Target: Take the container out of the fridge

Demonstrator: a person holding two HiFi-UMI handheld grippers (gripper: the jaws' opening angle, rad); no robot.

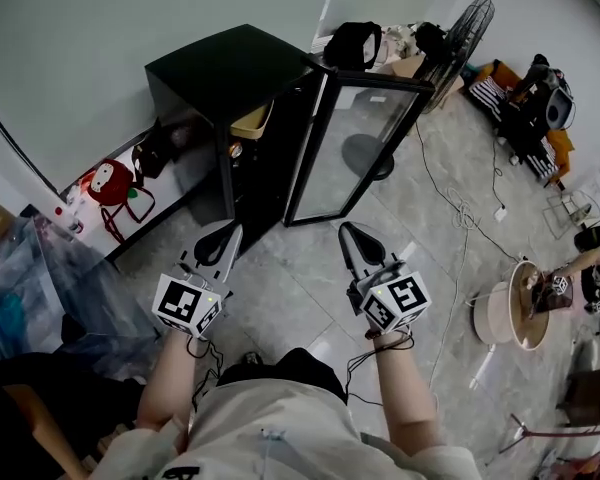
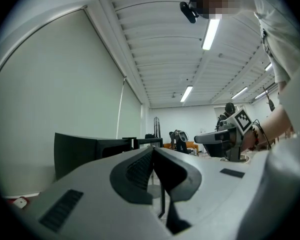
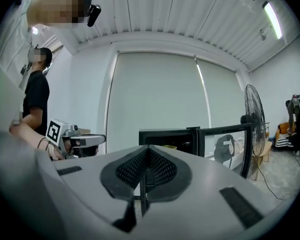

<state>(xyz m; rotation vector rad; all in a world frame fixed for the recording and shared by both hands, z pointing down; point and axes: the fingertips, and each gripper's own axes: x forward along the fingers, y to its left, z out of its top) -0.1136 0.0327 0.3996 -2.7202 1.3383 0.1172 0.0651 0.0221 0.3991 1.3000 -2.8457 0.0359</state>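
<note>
A black mini fridge point(image 1: 225, 78) stands on the floor against the wall, its glass door point(image 1: 355, 148) swung open to the right. Inside it, on an upper shelf, sits a tan container point(image 1: 252, 121). Both grippers hover over the floor tiles in front of the fridge, well short of it. My left gripper point(image 1: 228, 236) is shut with nothing in it, and my right gripper point(image 1: 347, 236) is also shut and holds nothing. The left gripper view shows the shut left gripper point(image 2: 152, 153) and the fridge point(image 2: 85, 149) ahead. The right gripper view shows the right gripper point(image 3: 147, 150) pointing at the fridge point(image 3: 167, 135) and its door point(image 3: 225, 139).
A standing fan point(image 1: 462, 30) and piled bags point(image 1: 355, 40) lie behind the open door. Cables point(image 1: 460, 213) run over the floor at right, near a round white appliance point(image 1: 510, 316). A red bag point(image 1: 110, 183) and plastic sacks point(image 1: 40, 278) sit left. Another person point(image 3: 36, 96) stands nearby.
</note>
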